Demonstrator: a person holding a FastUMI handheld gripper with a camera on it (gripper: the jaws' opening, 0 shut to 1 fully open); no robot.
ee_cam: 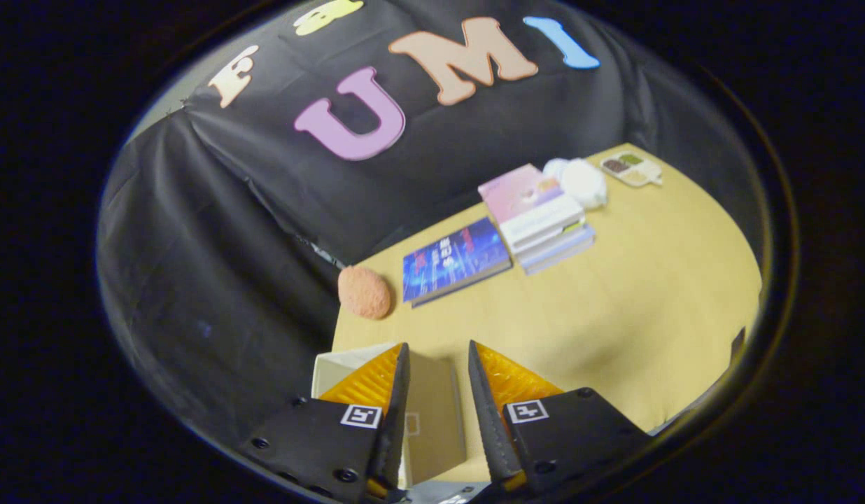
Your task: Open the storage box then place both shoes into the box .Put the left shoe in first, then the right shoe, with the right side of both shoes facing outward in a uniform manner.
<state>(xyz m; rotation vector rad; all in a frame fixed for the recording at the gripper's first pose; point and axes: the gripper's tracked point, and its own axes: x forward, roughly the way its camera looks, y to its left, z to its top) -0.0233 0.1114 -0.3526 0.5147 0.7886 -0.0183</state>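
The hand-held gripper (436, 350) hangs over the near left part of the tabletop (635, 294), its two orange-faced fingers (373, 381) set a moderate gap apart with nothing pressed between them. The view is tilted, so the tabletop slopes up toward the right.

The box (432, 413) sits directly under and between the fingers, at the near left corner of the tabletop. Its white rim shows to the left of the left finger, and a flat tan panel of it fills the gap between the fingers. Whether that panel is the lid or the inside of the box cannot be told, nor whether the fingers touch it.

Beyond the fingers, near the left edge of the tabletop, lies an orange ball (364, 292) with a rough surface. Just to its right lies a blue book (453, 260), flat on the wood. Next to that, further back and to the right, stands a stack of books (544, 227) with a pink cover on top. A white rounded object (583, 182) sits just behind the stack, touching or nearly touching it; what it is cannot be made out. Farther back, near the far edge, lies a small tray (632, 168) with several compartments holding dark, green and pale contents.

The black cloth (229, 231) of the booth hangs behind and to the left of the tabletop.
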